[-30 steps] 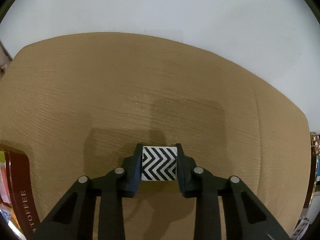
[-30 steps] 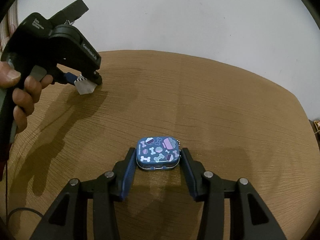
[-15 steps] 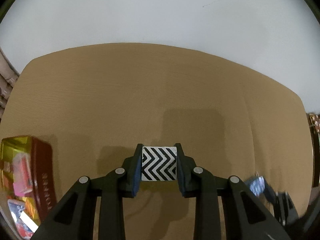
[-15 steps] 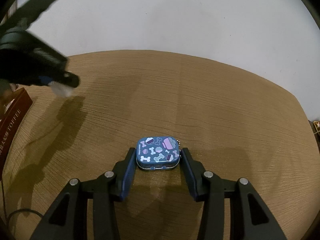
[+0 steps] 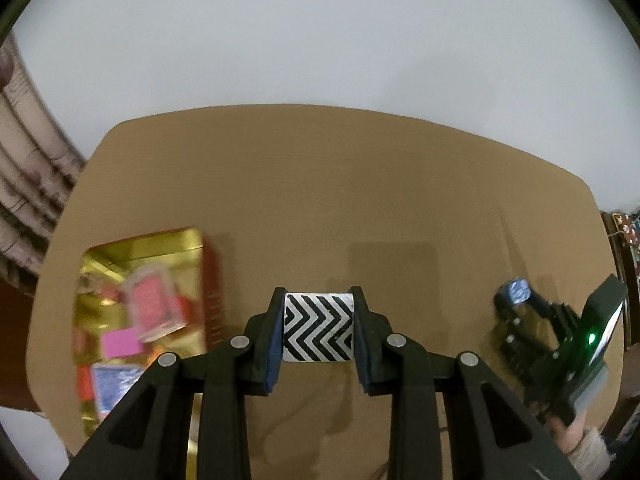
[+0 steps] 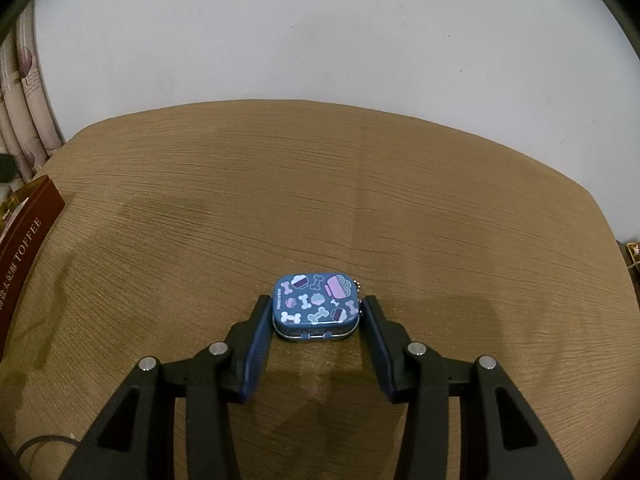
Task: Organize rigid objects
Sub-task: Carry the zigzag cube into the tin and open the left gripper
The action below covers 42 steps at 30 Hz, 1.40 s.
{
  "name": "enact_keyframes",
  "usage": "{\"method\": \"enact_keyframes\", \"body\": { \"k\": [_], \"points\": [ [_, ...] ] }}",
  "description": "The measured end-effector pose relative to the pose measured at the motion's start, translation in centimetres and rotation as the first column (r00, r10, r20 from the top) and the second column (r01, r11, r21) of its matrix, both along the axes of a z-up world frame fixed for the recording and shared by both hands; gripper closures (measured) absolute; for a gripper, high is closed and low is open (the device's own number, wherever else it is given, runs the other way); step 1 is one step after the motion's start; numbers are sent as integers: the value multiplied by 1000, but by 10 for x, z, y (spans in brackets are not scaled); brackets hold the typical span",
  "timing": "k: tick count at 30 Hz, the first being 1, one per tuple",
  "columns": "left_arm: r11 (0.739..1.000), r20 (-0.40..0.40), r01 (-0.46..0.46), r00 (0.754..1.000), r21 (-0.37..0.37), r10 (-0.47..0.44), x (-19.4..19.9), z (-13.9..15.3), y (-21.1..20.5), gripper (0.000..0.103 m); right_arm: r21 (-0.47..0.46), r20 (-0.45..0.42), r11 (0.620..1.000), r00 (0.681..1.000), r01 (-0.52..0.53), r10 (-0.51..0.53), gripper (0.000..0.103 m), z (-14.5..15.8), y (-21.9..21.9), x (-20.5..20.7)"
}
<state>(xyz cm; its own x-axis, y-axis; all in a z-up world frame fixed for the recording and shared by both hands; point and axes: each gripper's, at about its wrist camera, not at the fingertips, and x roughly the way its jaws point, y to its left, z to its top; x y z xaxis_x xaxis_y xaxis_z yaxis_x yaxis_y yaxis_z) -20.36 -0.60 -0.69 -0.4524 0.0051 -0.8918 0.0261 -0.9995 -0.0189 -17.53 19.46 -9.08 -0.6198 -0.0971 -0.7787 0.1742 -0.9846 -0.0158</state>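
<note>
A small square block (image 5: 318,327) with bold black-and-white chevrons on its flat face sits clamped between the blue pads of the left claw (image 5: 318,332); both pads press on its sides and it is held up in the air above the desk (image 5: 360,200). The left claw tilts steeply downward, its black fingers spreading toward the camera with round silver rivets at the joints.

The other task item is a little blue tin (image 6: 317,306), rounded at the corners, printed with pale bones and purple cupcakes, with a metal rim, two small hinges on its near edge and a short bead chain at its right corner. It lies flat on the desk between the fingers of the right claw (image 6: 318,322). That claw is closed on the tin: its left pad meets the tin's side and the right pad stands against the chain corner. From the left wrist view the right claw shows at the far right with a green light on its body, and part of a hand and a knitted cuff below it.

The desk has a tan, fine-grained wood-look surface with rounded corners. At its left stands an open dark red toffee tin (image 5: 140,312) (gold inside), holding pink, blue and red packets, blurred in this view
</note>
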Motion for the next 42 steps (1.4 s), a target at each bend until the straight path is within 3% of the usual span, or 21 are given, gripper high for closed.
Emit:
{"method": "enact_keyframes", "body": {
  "k": [16,22,29,42],
  "points": [
    [975,-72,-192,980,-117,184,85,39,-163,76,9,-1,1000,1000,-1,1,57,-1,-4,-5],
    [962,-63,-231,973,-144,224,95,17,-185,76,10,-1,1000,1000,-1,1,57,0,-8,-6],
    [965,-4,-243,970,-98,244,97,-17,-204,76,11,0,1000,1000,0,0,57,0,-9,-7],
    [961,55,-271,960,-49,274,63,-63,-219,77,10,0,1000,1000,-4,4,57,-1,-10,-9]
  ]
}}
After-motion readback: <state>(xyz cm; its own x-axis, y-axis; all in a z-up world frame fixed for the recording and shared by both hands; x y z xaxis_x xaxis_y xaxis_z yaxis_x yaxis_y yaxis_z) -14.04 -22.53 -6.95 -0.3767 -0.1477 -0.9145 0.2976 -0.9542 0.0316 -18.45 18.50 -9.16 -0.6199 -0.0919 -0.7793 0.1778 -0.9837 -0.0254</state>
